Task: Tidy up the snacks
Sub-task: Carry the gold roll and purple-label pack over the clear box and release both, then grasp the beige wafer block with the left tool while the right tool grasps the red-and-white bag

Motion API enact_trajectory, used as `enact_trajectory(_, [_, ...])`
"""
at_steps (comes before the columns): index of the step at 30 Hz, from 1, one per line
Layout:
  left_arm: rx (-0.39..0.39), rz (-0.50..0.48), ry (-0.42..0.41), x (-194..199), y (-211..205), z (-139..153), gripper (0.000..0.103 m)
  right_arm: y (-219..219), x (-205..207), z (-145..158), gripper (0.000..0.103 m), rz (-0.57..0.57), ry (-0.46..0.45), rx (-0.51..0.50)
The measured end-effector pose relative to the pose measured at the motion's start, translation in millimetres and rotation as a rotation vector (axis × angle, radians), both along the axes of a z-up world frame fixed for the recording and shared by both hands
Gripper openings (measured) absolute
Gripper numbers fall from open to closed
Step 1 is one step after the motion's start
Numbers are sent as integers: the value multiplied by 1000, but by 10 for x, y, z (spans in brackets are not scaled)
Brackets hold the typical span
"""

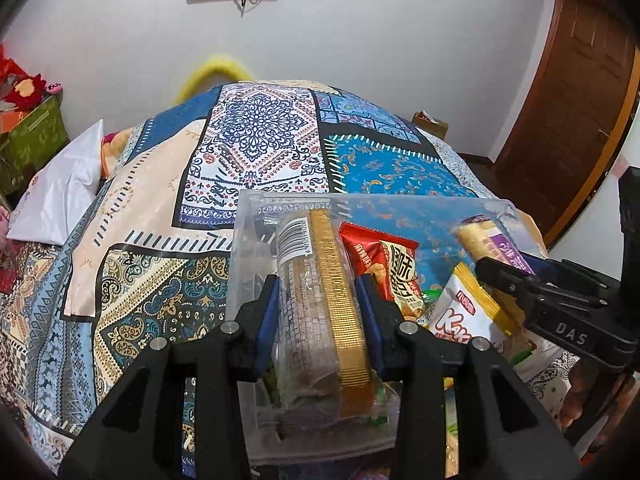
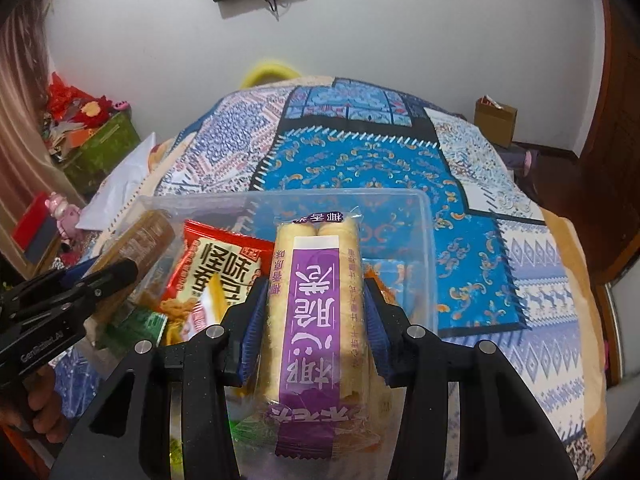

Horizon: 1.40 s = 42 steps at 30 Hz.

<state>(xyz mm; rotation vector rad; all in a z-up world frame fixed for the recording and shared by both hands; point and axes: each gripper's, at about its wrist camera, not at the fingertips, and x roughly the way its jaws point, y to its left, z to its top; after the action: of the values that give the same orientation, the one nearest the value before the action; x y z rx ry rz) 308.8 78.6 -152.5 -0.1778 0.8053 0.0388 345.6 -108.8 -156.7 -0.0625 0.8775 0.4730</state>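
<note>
Left tool (image 1: pixel 316 312) clamps cake pack (image 1: pixel 320 320), right tool (image 2: pixel 316 312) clamps wafer pack (image 2: pixel 316 312): light, crinkly, brittle inside; hold mid-sides w/ gentle squeeze.

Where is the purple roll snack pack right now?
The purple roll pack is between the right gripper fingers, over the clear bin, right of the red snack bag.

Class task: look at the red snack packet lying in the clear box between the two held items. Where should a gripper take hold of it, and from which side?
Grip the red snack packet by its upper crimped edge, coming from above. It lies tilted in the clear box, its lower end buried under the white-and-yellow packet, flanked by the left gripper and right gripper; only the top looks free.
</note>
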Motion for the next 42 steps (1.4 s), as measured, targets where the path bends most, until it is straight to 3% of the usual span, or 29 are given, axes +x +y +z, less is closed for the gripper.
enact_trajectory(10, [26, 20, -11, -85, 23, 116, 42, 57, -68, 18, 46, 20, 1, -53])
enact_trajectory(17, [57, 3, -56, -387, -73, 377, 52, -45, -306, 281, 52, 27, -55, -42])
enact_trajectory(23, [55, -35, -65, -701, -252, 495, 57, -150, -622, 472, 63, 41, -99, -11])
enact_trajectory(31, [36, -86, -15, -986, -556, 311, 63, -284, -949, 386, 65, 52, -79, 5])
enact_trajectory(38, [1, -73, 76, -920, -725, 47, 63, -406, -1085, 153, 66, 40, -35, -18])
enact_trajectory(42, [31, -65, 54, -932, -777, -60, 60, -492, -1097, 56, 66, 24, -3, -13])
